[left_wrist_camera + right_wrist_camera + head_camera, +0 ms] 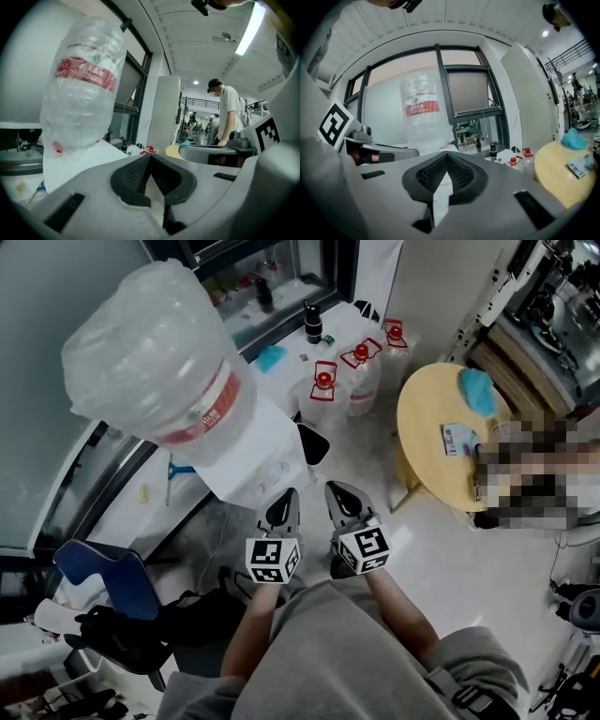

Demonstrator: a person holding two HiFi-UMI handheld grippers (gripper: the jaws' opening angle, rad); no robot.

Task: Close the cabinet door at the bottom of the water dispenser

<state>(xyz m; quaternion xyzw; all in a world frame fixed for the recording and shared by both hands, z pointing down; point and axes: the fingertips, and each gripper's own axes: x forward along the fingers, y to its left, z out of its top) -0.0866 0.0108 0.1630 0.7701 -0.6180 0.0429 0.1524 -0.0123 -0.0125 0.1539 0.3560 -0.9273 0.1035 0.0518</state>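
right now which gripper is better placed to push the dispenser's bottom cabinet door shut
Left, but only marginally. The left gripper sits right by the water dispenser body; the right gripper is farther out beside it. Both are shut and empty. The door itself is out of view.

The person is wearing a loose grey fabric sweatshirt, its sleeves ending above the forearms. A dark strap with a buckle is crossing the cloth low on the person's right side. The left grey moulded-plastic gripper is carrying a white cube with black square markers at its rear, and the right grey moulded-plastic gripper is carrying a matching marker cube. Both are tapering to black tips. Up close, black ribbed rubber pads are lining the smooth grey shells, which are showing dark rectangular slots.
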